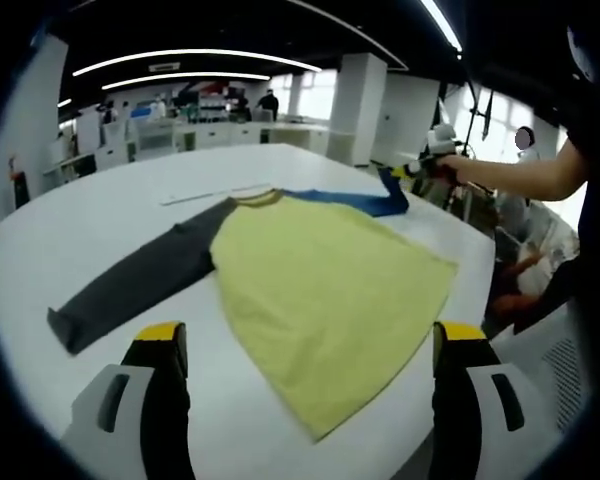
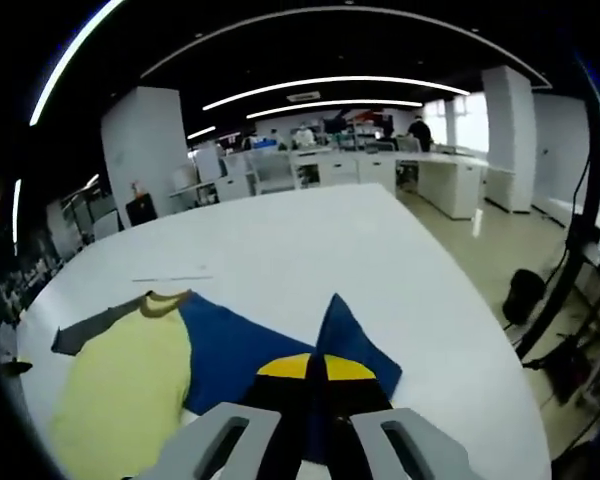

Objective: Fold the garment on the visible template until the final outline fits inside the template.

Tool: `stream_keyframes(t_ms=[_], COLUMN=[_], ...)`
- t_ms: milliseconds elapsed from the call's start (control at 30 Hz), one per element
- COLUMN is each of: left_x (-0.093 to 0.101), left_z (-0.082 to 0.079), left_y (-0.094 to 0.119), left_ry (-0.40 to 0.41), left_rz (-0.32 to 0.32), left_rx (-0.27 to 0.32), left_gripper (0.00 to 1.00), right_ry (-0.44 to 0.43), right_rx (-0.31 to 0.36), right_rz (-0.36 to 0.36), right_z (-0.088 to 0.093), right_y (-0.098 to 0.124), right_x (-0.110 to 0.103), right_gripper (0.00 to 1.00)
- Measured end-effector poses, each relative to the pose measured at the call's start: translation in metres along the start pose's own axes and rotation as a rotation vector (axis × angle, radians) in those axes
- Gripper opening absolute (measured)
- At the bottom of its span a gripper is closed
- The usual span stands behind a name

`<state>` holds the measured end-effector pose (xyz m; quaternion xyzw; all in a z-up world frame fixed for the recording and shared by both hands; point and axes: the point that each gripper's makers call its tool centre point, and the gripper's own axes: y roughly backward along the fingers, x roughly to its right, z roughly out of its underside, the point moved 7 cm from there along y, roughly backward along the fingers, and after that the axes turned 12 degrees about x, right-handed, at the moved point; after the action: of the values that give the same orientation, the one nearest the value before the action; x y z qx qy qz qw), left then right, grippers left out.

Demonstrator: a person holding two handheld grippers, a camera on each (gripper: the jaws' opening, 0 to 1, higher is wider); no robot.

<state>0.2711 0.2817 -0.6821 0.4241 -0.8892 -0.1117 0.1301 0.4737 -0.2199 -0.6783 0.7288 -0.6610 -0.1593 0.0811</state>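
Already the right gripper (image 2: 313, 372) had its jaws closed tight on the blue sleeve (image 2: 280, 350), the cloth peaking up into a fold just beyond the yellow tips, while the left gripper (image 1: 305, 345) hung with its jaws wide apart and nothing between them, above the near hem of the garment (image 1: 325, 290). That garment lay spread flat on the white surface (image 1: 100, 215), its yellow body in the middle, the dark grey sleeve (image 1: 130, 285) stretched out to the left and the blue one lifted at the far right. A thin pale outline (image 1: 215, 193) near the collar may have been the template edge, though it was too faint to be sure. The likeliest trouble was a drag: with only one sleeve held and the body unpinned, pulling it across could have slid the whole shirt sideways, off its placement, or bunched the yellow panel into wrinkles. The near right hem also lay close to the edge of the surface, so a careless tug might have sent it over.
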Motion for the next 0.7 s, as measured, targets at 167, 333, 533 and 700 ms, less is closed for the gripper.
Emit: stream_keyframes(t_ms=[167, 333, 533, 700], left_x=[-0.001, -0.001, -0.002, -0.002], left_z=[0.0, 0.0, 0.0, 0.001], left_y=[0.002, 0.003, 0.004, 0.005], left_ry=[-0.004, -0.005, -0.008, -0.01], left_rz=[-0.005, -0.007, -0.011, -0.012], left_rx=[0.002, 0.003, 0.003, 0.001], left_gripper=[0.99, 0.99, 0.99, 0.99], right_ry=[0.0, 0.003, 0.015, 0.018], right_rx=[-0.003, -0.003, -0.01, -0.011], right_rz=[-0.016, -0.043, -0.082, -0.111], right_z=[0.0, 0.0, -0.001, -0.002], right_y=[-0.003, -0.01, -0.016, -0.014], right_x=[-0.013, -0.029, -0.042, -0.064], right_gripper=[0.0, 0.0, 0.0, 0.0])
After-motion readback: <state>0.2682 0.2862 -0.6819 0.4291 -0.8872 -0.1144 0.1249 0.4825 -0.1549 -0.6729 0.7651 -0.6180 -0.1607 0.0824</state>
